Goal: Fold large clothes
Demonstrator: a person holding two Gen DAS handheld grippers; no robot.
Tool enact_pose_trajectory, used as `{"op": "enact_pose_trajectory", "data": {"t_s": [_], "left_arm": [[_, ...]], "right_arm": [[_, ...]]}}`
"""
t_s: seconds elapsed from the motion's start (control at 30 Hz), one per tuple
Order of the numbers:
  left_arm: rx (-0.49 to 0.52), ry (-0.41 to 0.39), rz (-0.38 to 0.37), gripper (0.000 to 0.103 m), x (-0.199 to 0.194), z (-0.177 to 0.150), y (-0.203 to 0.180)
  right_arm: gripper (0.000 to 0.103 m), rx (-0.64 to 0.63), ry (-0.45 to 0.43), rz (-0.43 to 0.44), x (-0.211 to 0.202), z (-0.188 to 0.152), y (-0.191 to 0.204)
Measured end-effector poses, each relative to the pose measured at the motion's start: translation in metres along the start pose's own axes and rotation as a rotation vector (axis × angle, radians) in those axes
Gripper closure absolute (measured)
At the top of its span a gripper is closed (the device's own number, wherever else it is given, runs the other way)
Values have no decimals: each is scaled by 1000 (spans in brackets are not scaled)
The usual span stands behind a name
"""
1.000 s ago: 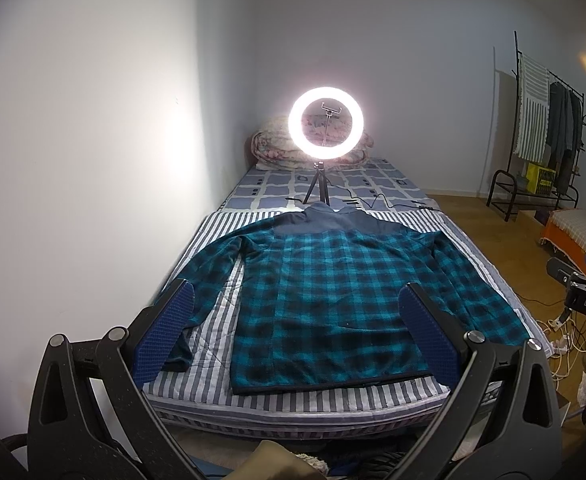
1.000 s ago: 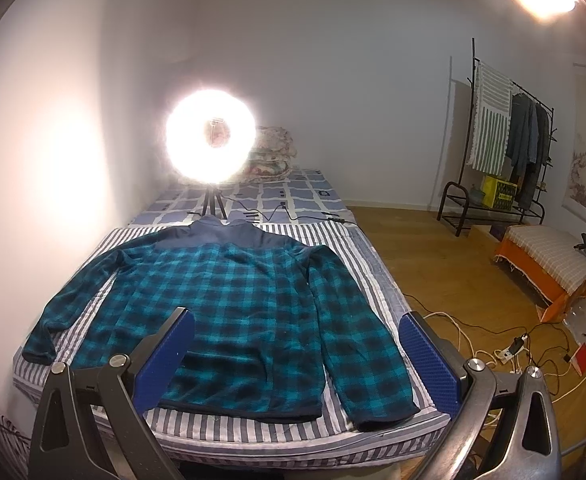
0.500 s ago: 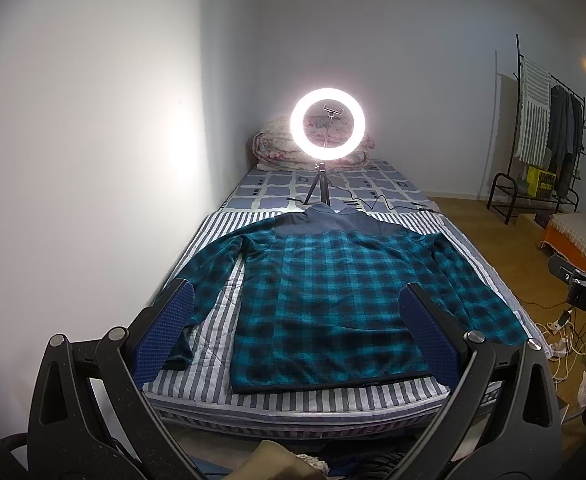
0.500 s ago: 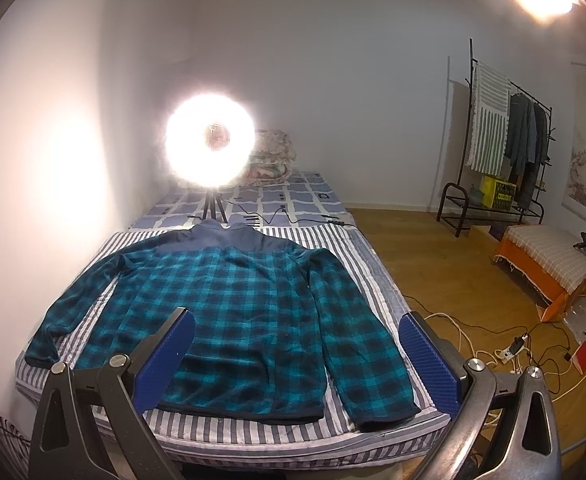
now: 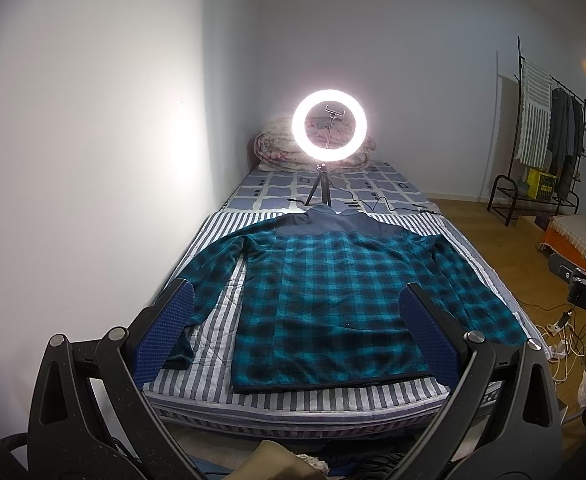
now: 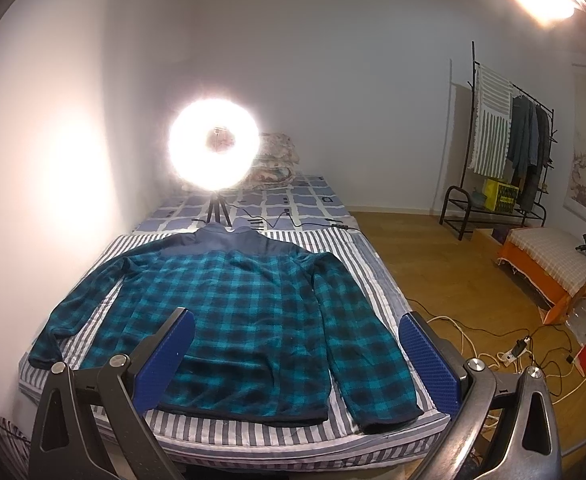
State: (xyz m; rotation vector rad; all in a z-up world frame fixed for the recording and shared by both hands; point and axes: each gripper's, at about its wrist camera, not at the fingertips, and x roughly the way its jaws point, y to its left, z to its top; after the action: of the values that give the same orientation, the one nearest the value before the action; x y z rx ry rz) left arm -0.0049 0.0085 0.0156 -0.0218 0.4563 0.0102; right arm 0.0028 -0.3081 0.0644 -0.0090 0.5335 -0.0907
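Note:
A teal and black checked fleece jacket point(image 5: 333, 296) with a navy yoke lies flat on a striped bed point(image 5: 253, 400), sleeves spread, hem toward me. It also shows in the right wrist view point(image 6: 245, 312). My left gripper point(image 5: 293, 336) is open and empty, held above the bed's near edge, short of the hem. My right gripper point(image 6: 297, 360) is open and empty, above the near right corner by the right sleeve point(image 6: 365, 360). Part of the right gripper shows at the right edge of the left wrist view point(image 5: 585, 292).
A lit ring light on a small tripod point(image 5: 329, 128) stands on the bed behind the collar, with cables. Folded quilts point(image 5: 277, 152) lie at the head. A wall runs along the left. A clothes rack point(image 6: 505, 152), an orange bench point(image 6: 549, 264) and floor cables point(image 6: 505, 352) are right.
Both views have shifted slightly: the bed and jacket sit a little lower and closer. Both grippers stay open and empty.

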Motion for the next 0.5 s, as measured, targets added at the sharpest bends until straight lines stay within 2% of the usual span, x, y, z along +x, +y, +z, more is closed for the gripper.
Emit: {"op": "enact_pose_trajectory", "data": {"t_s": [0.5], "left_arm": [[-2, 0, 13, 0, -6, 1, 8]], "right_arm": [[0, -10, -14, 15, -5, 1, 3]]}}
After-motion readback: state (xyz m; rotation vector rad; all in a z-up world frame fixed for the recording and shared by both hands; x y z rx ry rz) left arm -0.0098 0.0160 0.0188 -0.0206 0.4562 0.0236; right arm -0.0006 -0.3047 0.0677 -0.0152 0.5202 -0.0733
